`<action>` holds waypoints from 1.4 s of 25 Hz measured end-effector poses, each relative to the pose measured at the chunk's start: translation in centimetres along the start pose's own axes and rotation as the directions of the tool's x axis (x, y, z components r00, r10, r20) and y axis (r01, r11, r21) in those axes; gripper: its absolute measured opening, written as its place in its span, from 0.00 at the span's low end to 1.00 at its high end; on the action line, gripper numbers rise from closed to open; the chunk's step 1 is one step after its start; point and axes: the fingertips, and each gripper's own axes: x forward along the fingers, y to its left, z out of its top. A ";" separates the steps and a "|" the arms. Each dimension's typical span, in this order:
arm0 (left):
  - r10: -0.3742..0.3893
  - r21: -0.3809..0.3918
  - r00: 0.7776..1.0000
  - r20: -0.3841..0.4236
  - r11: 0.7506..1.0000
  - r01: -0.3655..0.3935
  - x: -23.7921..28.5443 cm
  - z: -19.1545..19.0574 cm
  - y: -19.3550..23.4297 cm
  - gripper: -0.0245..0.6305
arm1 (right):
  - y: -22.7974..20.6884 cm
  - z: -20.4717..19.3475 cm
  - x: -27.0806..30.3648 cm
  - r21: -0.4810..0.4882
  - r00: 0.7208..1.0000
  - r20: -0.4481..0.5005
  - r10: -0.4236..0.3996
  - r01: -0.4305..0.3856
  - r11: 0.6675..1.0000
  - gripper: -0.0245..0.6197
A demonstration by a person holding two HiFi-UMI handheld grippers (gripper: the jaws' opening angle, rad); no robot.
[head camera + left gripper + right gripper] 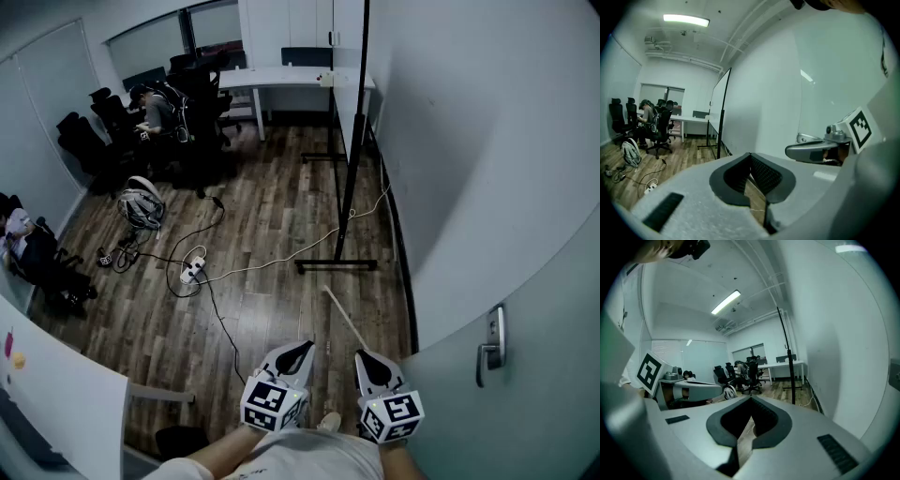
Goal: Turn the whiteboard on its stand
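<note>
Your left gripper and right gripper share one build. Each has a pale grey, matte shell tapering to a point, with a black ribbed lining round a teardrop-shaped hollow. A black rectangular slot is sunk into the shell. Each gripper carries a white marker cube printed with black square patterns. You wear a white shirt.

A person sits among black chairs by a white desk; power strip on floor
</note>
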 end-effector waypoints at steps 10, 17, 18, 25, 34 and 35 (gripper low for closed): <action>-0.014 -0.017 1.000 0.023 1.000 0.014 -1.1 0.5 1.9 0.05 | 1.1 0.7 1.0 0.046 0.998 0.040 -0.056 0.054 0.997 0.04; -0.060 0.011 0.998 0.022 0.998 0.060 -3.5 0.1 3.6 0.05 | 4.3 0.6 2.2 0.025 0.998 0.041 -0.050 0.049 0.998 0.04; -0.067 0.017 0.998 0.021 0.998 0.066 -3.8 0.0 3.9 0.05 | 4.5 0.5 2.4 0.024 0.997 0.042 -0.062 0.061 0.998 0.04; -0.075 0.000 0.997 0.013 0.997 0.075 -3.8 -0.2 5.9 0.05 | 4.8 -0.1 3.7 0.040 0.994 0.014 -0.106 0.105 0.994 0.04; -0.074 0.001 0.997 0.013 0.997 0.074 -0.4 0.7 8.3 0.05 | 2.8 0.1 7.3 0.041 0.995 0.005 -0.097 0.097 0.994 0.04; -0.070 0.002 0.997 0.015 0.998 0.070 0.4 1.1 8.8 0.05 | 2.2 0.4 8.2 0.040 0.995 0.004 -0.095 0.095 0.995 0.04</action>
